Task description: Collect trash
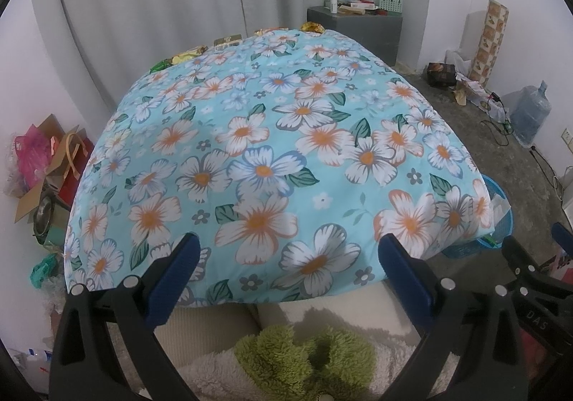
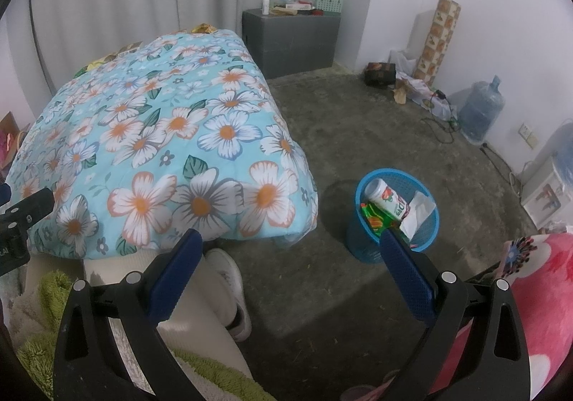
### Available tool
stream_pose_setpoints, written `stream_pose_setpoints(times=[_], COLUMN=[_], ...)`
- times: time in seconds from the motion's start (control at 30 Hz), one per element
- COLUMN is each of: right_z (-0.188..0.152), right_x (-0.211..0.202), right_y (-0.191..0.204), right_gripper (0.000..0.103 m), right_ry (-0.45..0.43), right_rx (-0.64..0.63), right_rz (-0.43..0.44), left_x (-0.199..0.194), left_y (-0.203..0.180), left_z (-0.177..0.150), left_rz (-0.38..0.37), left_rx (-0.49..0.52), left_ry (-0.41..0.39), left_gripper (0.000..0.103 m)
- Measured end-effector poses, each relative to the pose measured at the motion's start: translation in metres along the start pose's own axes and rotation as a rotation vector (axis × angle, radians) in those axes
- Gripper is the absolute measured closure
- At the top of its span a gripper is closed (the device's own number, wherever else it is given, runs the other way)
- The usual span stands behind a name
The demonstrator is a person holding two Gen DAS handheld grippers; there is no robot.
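Quilt (image 1: 272, 150): light blue, white flowers with orange centres, some petals edged orange, others blue, dark green leaves. Wrappers (image 1: 186, 57) along quilt's far edge: yellow, gold, green. Basket (image 2: 395, 213) on floor right of quilt: bright blue; inside it white can (image 2: 388, 200) with red-green print, green-orange wrapper (image 2: 374, 218), white paper. Cabinet (image 2: 290, 41) beyond quilt: dark grey. Curtain (image 1: 161, 7): pale grey. Jaws: blue pads on black frames.

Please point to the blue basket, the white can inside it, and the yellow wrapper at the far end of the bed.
blue basket (image 2: 431, 227): right wrist view, on its right rim.
white can (image 2: 388, 198): right wrist view, on its side.
yellow wrapper (image 1: 312, 27): left wrist view, on its crumpled top.
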State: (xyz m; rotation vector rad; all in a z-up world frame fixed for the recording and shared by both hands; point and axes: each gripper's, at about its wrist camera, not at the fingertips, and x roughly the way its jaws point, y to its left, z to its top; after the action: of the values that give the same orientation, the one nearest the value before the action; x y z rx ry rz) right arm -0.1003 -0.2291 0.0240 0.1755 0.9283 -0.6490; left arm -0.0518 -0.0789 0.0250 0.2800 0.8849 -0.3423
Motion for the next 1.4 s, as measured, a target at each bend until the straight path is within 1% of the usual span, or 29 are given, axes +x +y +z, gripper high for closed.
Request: stream_pose_setpoints(times=[1.4], right_z=[-0.0026], right_x=[0.0015], right_y=[0.0052], right_gripper=[0.008], right_ry=[0.005], right_rx=[0.005], right_rz=[0.011], left_x=[0.0018], left_y=[0.0017], left_z=[-0.0016], left_rz=[0.001], left_rx=[0.004], left_ry=[0.004], left_gripper=[0.005])
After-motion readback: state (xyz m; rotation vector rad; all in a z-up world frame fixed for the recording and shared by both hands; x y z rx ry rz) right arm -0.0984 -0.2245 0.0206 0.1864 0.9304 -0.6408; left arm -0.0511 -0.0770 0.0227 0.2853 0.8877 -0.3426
